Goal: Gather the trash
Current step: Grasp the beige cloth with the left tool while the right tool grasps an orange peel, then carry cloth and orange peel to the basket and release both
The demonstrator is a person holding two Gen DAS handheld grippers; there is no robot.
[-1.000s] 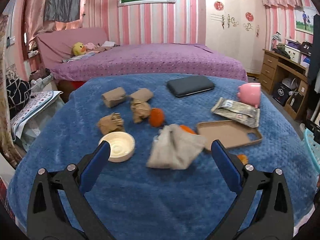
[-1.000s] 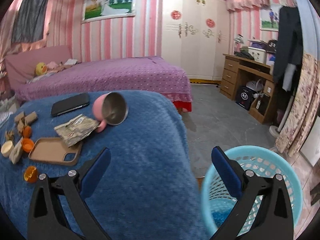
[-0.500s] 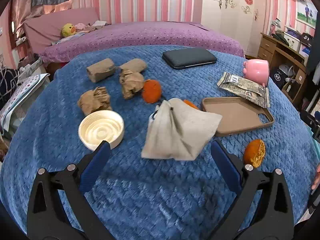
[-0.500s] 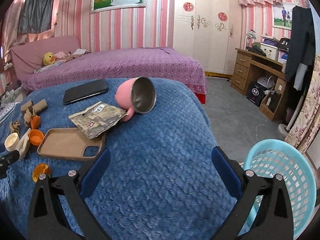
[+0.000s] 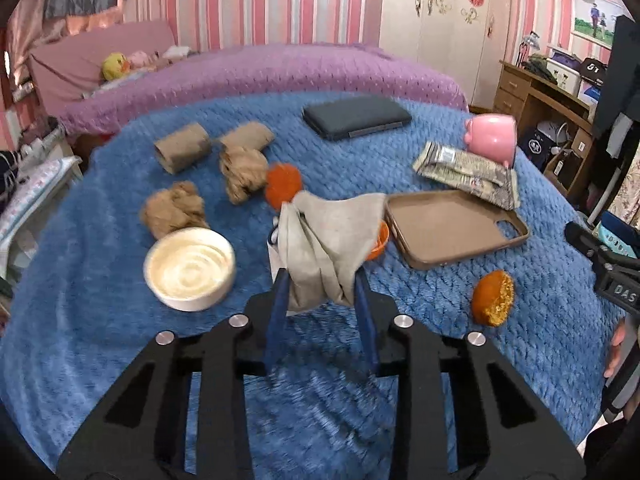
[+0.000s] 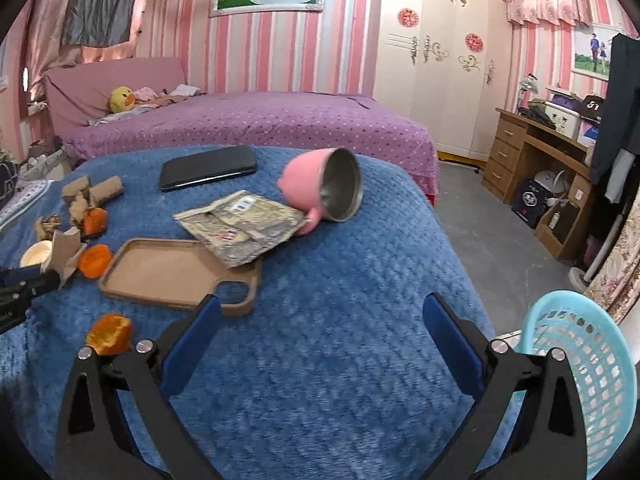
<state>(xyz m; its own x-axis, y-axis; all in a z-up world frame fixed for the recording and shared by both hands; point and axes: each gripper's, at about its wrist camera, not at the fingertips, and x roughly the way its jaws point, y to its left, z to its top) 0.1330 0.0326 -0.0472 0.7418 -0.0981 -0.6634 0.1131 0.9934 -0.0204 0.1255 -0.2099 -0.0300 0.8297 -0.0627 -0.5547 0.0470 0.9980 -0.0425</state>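
My left gripper [image 5: 321, 286] is shut on the near end of a crumpled grey-beige paper bag [image 5: 328, 236] on the blue blanket. Around it lie brown paper wads [image 5: 174, 210], cardboard tubes [image 5: 182, 152], orange peel pieces [image 5: 492, 298] and a white lid [image 5: 190, 268]. My right gripper [image 6: 320, 328] is open and empty above the blanket, with the orange peel [image 6: 109, 332] at its left. A foil wrapper [image 6: 240, 224] lies ahead of it. A light blue trash basket [image 6: 580, 368] stands on the floor at the lower right.
A brown phone case [image 5: 452, 226], a black phone [image 5: 356, 116] and a tipped pink mug [image 6: 324, 190] lie on the blanket [image 6: 340, 280]. A purple bed [image 6: 248, 120] is behind. A wooden desk [image 6: 540, 152] stands at the right.
My left gripper moved forward and closed on the paper bag. My right gripper swung left over the blanket, so the basket shifted to the right edge of its view.
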